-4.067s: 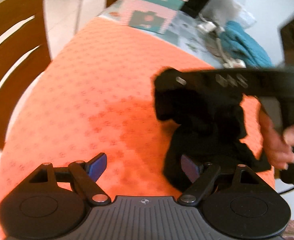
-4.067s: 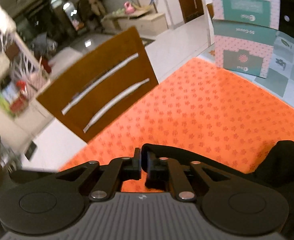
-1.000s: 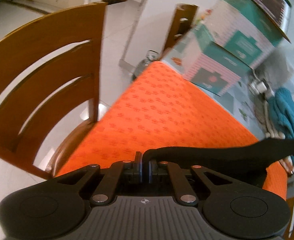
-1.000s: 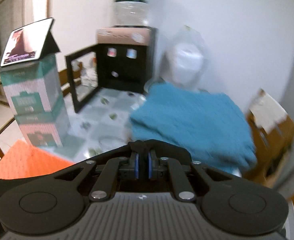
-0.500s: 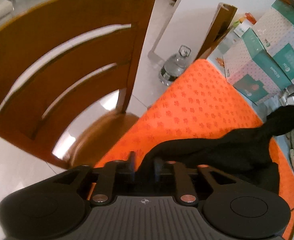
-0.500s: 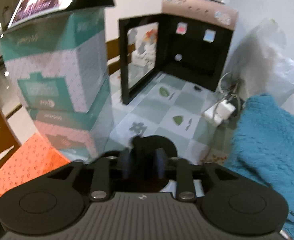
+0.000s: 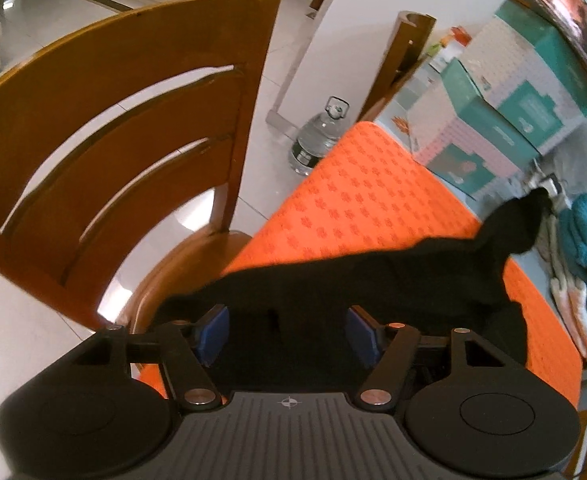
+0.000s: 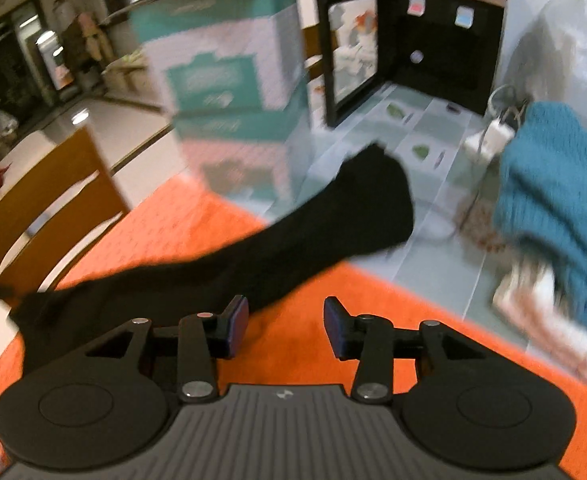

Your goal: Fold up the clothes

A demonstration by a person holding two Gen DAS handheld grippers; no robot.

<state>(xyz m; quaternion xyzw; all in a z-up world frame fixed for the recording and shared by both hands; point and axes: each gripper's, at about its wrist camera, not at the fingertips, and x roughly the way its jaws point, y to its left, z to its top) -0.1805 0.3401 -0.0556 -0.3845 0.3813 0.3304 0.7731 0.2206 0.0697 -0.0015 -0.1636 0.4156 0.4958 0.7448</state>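
Black knitted garment [image 8: 253,256], long and narrow, lies stretched across the orange patterned cloth [image 7: 357,208] that covers the near part of the table. Left gripper [image 7: 289,330] stands with its blue-padded fingers [image 7: 213,330] spread, dark fabric lying between and beneath them, nothing pinched. Right gripper [image 8: 286,330] likewise has its fingers [image 8: 235,326] spread, over bare orange cloth just beside the garment's edge.

Long axis: in the right wrist view the garment runs from the near left corner of the cloth, close to the wooden slatted chair [image 8: 53,200], diagonally up and right. Its rounded far end [image 8: 377,184] overhangs the orange cloth onto the pale tiled tablecloth [image 8: 425,128], pointing toward the teal knitted textile [image 8: 557,184] and the black cabinet. The near portion under the left gripper looks bunched; how many layers lie there cannot be told.

Judged technique: a clean fold needs the strip flat and straight, each gripper taking one end by its edge, the far end carried back along the same diagonal so that the edges meet without twist. Slack knit sags readily, so even tension matters.
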